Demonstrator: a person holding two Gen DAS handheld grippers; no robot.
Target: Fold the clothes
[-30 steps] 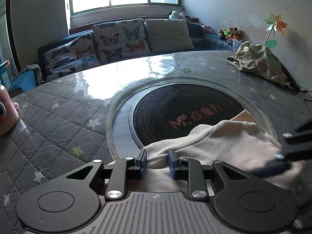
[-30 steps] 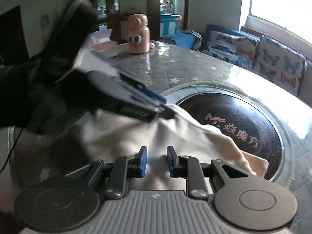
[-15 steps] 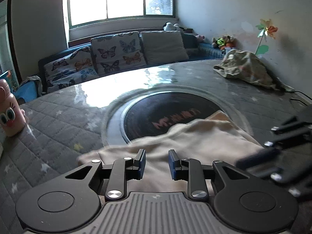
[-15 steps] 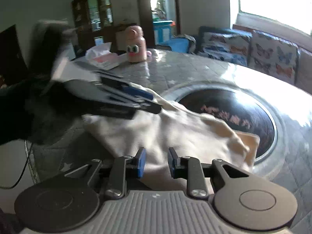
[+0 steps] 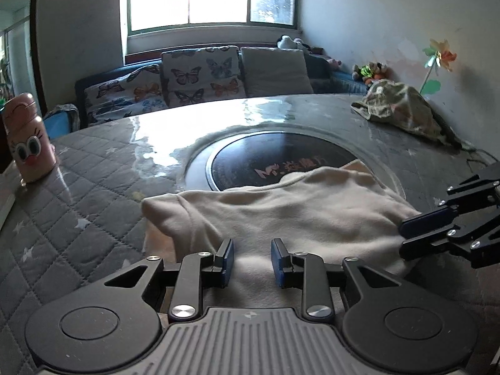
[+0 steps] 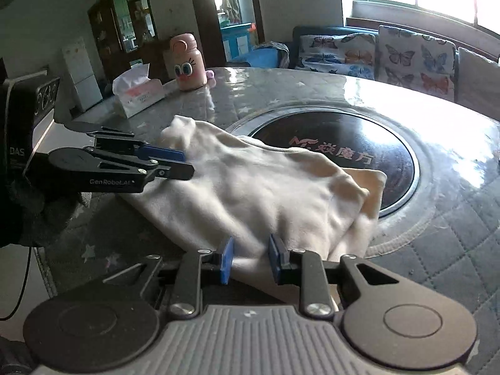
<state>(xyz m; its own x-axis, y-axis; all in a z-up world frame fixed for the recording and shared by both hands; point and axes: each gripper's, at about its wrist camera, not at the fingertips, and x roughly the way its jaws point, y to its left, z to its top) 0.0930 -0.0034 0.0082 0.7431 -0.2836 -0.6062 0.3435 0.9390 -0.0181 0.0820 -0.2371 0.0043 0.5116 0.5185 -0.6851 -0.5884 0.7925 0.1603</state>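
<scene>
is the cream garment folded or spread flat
Folded over: the cream garment lies doubled on the table, with a lower layer poking out beyond its top layer.

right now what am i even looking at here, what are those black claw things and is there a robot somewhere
There is no robot arm. A person holds one two-finger gripper in each hand, and each carries a camera looking along its fingers.

One picture is from the left gripper, the other from the right gripper. Each view also shows the other gripper from the side.

A cream garment lies on a quilted grey table, partly over a dark round inset. Both grippers are open at the cloth's near edge; nothing is held.

Also there: a pink bottle, a tissue box, a second crumpled garment.
</scene>
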